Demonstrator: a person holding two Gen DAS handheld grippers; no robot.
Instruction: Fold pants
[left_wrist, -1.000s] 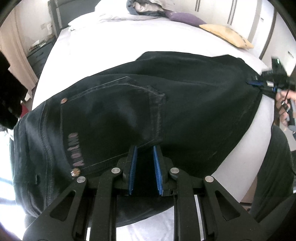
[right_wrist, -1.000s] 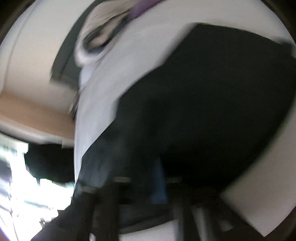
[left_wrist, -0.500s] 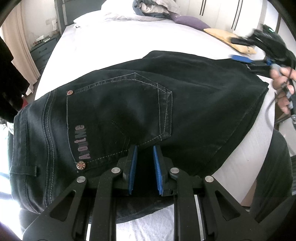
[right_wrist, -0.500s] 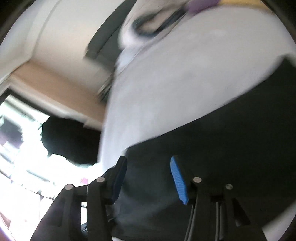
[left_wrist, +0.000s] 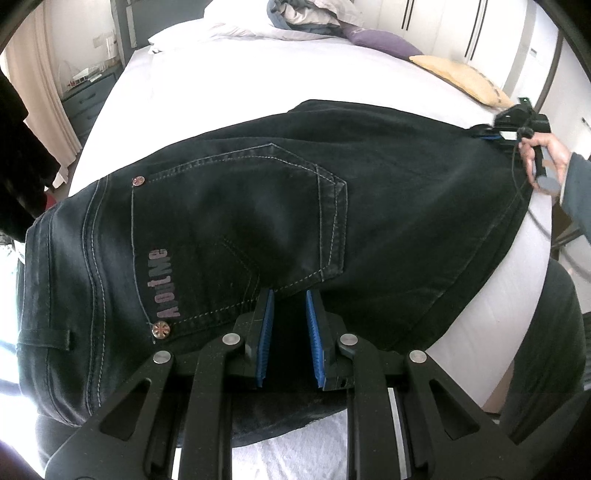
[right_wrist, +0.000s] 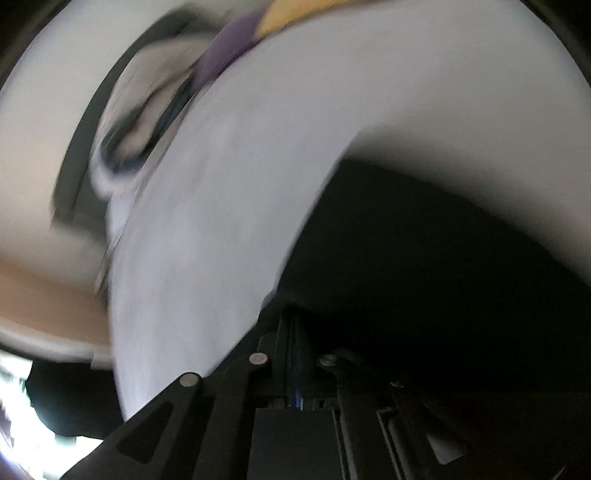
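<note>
Black jeans (left_wrist: 295, 206) lie folded across the white bed (left_wrist: 229, 74), waistband at the left, back pocket with grey lettering up. My left gripper (left_wrist: 290, 299) holds its blue pads a little apart over the near edge of the jeans, with dark cloth between them. My right gripper (left_wrist: 491, 134) is at the jeans' far right edge in a hand. In the blurred right wrist view the right gripper (right_wrist: 295, 325) has its pads pressed together on the edge of the black jeans (right_wrist: 443, 277).
Pillows and a heap of bedding (left_wrist: 303, 18) lie at the head of the bed, with a purple cushion (left_wrist: 380, 40) and a yellow cushion (left_wrist: 458, 77). A dresser (left_wrist: 88, 96) stands at the left. Wardrobe doors (left_wrist: 461, 26) are at the back right.
The right gripper was open half a second ago and has closed on the jeans' right edge. The left gripper has stayed in place with the same small gap.
</note>
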